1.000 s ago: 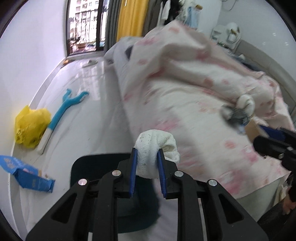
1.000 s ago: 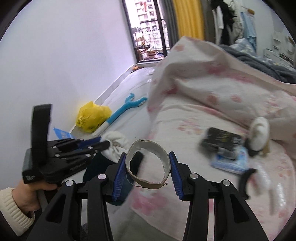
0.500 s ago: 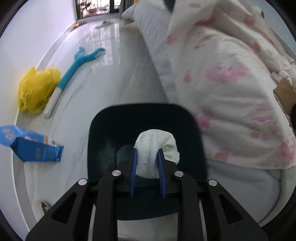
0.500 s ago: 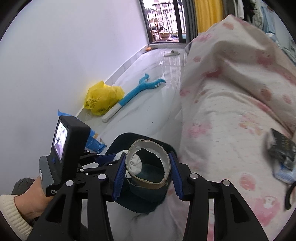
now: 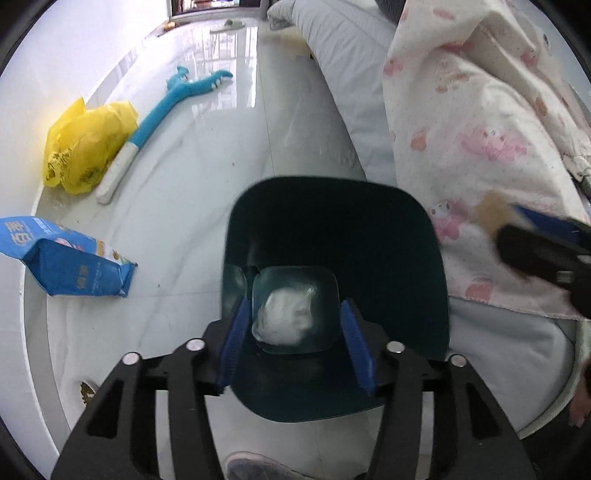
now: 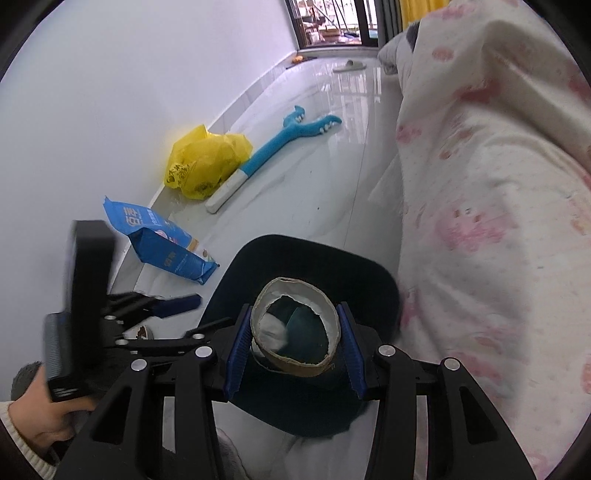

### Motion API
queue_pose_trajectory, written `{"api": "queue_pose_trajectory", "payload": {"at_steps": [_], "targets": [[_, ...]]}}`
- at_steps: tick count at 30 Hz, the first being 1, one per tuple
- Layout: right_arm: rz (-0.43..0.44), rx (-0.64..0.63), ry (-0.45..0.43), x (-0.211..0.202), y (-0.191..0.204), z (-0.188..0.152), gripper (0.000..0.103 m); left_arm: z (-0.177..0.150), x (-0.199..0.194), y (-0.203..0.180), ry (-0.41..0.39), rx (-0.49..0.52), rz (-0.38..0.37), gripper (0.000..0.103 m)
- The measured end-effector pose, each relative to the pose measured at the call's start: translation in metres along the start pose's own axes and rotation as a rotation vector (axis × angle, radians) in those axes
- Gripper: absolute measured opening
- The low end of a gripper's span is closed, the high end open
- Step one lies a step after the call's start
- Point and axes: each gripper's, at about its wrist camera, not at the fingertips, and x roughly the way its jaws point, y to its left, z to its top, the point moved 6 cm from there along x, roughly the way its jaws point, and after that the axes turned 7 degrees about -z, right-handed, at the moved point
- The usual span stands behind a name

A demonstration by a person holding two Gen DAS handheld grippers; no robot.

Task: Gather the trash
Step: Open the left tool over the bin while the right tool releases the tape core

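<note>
Both of my grippers have come down over the dark green bin [image 5: 388,236], which now fills the lower middle of each wrist view where a second ago the bed did. My left gripper [image 5: 295,343] has just been opening: its jaws stand apart, and the white tissue wad [image 5: 286,314] that it carried lies loose on the bin's floor, between the pads but touched by neither. That piece I judge collected. My right gripper [image 6: 293,341] remains clenched on the cardboard tape ring [image 6: 293,328], held above the bin's mouth; through the ring the wad [image 6: 273,332] is seen below. Releasing the ring is, I judge, the step in hand. Count, relative to the bin: one bin; one wad inside it; one ring over it; one blue snack bag [image 5: 62,258] on the floor to the bin's left; one yellow plastic bag [image 5: 85,147] further off by the wall; one blue long-handled tool [image 5: 166,107] beside the yellow bag; one slipper [image 5: 231,24] far beyond, near the window. To the bin's right, the pink-printed quilt [image 5: 480,129] hangs over the bed's edge, just beside the rim.
</note>
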Motion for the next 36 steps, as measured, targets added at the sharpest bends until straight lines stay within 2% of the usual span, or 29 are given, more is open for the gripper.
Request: {"api": "queue_pose_trajectory", "payload": {"at_steps": [7,17,23,25,29,36], "targets": [[-0.009,-0.003,0.063,0.033,0.013,-0.002,0.046,0.009,-0.041,0.008,-0.123,0.041,0.012,0.071],[-0.038,0.012,0.168,0.083,0.019,-0.017,0.046,0.016,-0.103,0.020,-0.310,0.075,0.055,0.077],[-0.039,0.010,0.200,0.107,0.025,-0.026,0.047,0.017,-0.129,0.019,-0.370,0.084,0.052,0.079],[-0.038,0.000,0.199,0.109,0.028,-0.027,0.048,0.018,-0.136,0.018,-0.387,0.082,0.040,0.079],[-0.056,-0.017,0.191,0.110,0.030,-0.026,0.060,0.020,-0.150,0.013,-0.422,0.093,0.029,0.079],[-0.067,-0.021,0.173,0.094,0.024,-0.025,0.065,0.028,-0.179,-0.001,-0.513,0.100,0.016,0.081]]}}
